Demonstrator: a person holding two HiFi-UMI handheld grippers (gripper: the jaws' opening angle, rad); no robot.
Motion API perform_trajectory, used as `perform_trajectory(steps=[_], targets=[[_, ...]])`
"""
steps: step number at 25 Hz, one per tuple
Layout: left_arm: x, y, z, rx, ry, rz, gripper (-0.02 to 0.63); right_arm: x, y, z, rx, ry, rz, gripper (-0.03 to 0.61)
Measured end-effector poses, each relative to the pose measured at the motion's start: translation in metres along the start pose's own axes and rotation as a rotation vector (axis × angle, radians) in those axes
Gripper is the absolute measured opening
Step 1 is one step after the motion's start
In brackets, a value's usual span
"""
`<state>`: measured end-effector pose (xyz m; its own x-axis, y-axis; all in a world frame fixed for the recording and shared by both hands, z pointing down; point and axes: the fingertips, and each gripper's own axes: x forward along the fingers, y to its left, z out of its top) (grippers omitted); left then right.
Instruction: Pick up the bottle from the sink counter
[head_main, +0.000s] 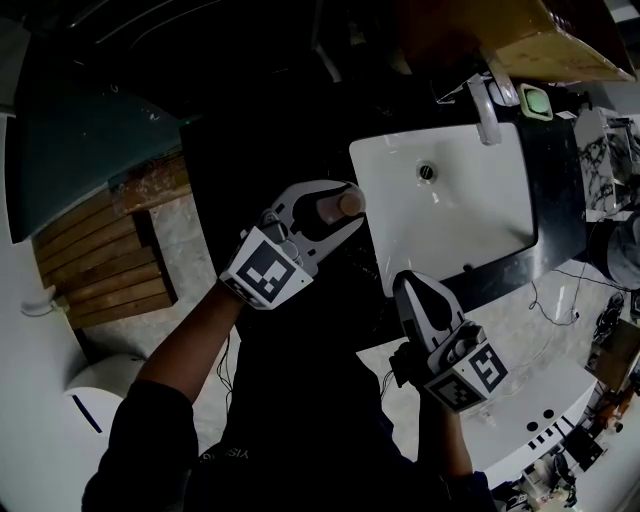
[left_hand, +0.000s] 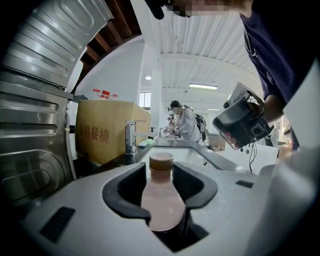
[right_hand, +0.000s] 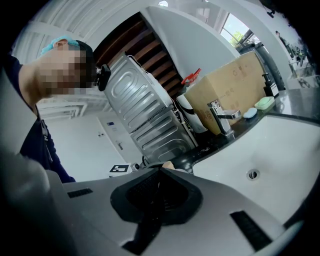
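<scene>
Beside sink (head_main: 470, 180): left gripper (head_main: 352, 204), clamped on bottle (left_hand: 161, 200) at its neck; advise steady squeeze, slow level lift. Right gripper (head_main: 407, 285), jaws together, empty, apart from bottle.

The bottle (left_hand: 161, 200) is showing smooth, translucent plastic under a matt brownish cap. The left gripper (left_hand: 161, 172) is pressing matt black pads (left_hand: 125, 190) against it, its shell looking like satin grey plastic. The sink (head_main: 470, 210) is gleaming glossy white, and the tabletop (head_main: 556, 200) is shining dark and polished. The faucet (left_hand: 130, 137) is glinting chrome beside a dull cardboard box (left_hand: 105, 132).
</scene>
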<state>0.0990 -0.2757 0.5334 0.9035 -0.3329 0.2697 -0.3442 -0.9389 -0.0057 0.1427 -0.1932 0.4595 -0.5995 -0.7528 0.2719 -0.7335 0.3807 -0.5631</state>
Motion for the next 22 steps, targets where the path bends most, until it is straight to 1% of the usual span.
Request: perform_trajectory(steps=[5, 17, 22], targets=[[0.0000, -0.0013, 0.0010, -0.011, -0.005, 0.008, 0.149, 0.0007, 0.0008, 0.0006, -0.002, -0.001, 0.006, 0.026], [0.0013, -0.0018, 0.0026, -0.017, -0.007, 0.016, 0.144, -0.0001, 0.0041, 0.0023, 0.000, -0.002, 0.009, 0.026], [0.0007, -0.0020, 0.0019, -0.013, 0.004, 0.020, 0.143, -0.0021, 0.0067, 0.0039, -0.004, -0.010, 0.010, 0.026]])
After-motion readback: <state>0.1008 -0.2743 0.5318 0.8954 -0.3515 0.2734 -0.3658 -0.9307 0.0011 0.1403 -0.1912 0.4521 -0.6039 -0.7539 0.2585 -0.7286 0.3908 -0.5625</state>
